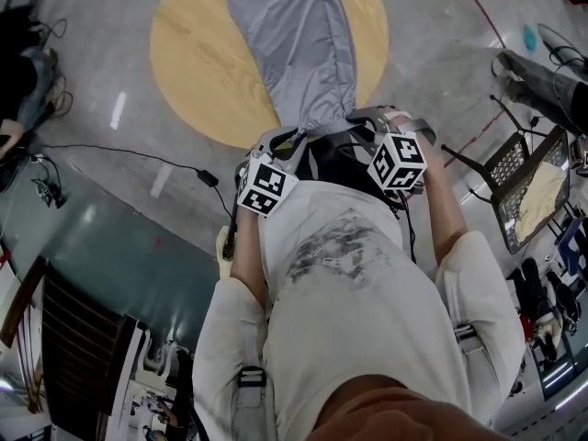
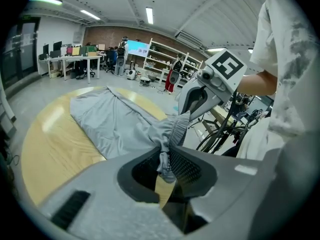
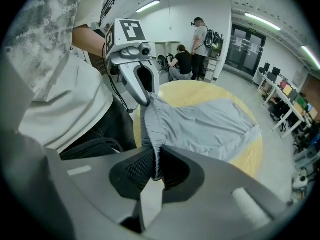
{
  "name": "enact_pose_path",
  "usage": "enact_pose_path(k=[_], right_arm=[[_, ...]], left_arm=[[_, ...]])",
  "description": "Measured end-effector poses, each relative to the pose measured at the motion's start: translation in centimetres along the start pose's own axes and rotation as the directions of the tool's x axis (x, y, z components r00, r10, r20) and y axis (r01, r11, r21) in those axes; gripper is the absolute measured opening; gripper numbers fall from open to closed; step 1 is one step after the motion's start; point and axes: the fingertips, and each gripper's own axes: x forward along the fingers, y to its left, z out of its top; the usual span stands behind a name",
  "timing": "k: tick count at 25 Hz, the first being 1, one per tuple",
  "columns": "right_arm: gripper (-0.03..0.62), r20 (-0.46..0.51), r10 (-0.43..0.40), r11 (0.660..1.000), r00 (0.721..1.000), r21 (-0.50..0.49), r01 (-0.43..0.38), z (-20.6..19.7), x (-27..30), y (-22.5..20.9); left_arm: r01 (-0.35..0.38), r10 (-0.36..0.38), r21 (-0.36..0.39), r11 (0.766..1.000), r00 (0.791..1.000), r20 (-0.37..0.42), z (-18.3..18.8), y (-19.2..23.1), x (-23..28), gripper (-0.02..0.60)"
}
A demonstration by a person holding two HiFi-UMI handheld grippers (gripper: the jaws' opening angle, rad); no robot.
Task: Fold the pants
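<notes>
I saw the pants as thin, light grey cloth with a gathered elastic waistband. Their legs lay flat and close together along the round yellow tabletop, running away from me, softly creased. The waistband end was held raised off the near edge and drawn taut between its two corners. One corner was pinched in the left gripper, the other in the right gripper. From there the cloth sloped down onto the wood.

Ceiling strip lights give bright, even light. Both gripper views bulge fisheye-fashion, corners dark. Focus stays fairly sharp.
</notes>
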Motion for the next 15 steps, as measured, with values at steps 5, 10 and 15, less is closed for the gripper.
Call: enact_pose_path(k=[5, 10, 15], right_arm=[[0.032, -0.020, -0.019, 1.000, 1.000, 0.023, 0.020, 1.0, 0.0, -1.6], [0.032, -0.042, -0.033, 0.998, 0.999, 0.053, 0.036, 2.2, 0.3, -3.7], [0.032, -0.075, -0.050, 0.995, 0.996, 0.083, 0.056, 3.4, 0.7, -5.7]], left_arm=[[0.033, -0.034, 0.011, 0.999, 0.999, 0.017, 0.9, 1.3, -0.7, 0.067], [0.065, -0.065, 0.010, 0.998, 0.997, 0.040, 2.0, 3.6, -1.0, 0.067], [0.103, -0.104, 0.018, 0.995, 0.992, 0.067, 3.1, 5.9, -1.3, 0.066]])
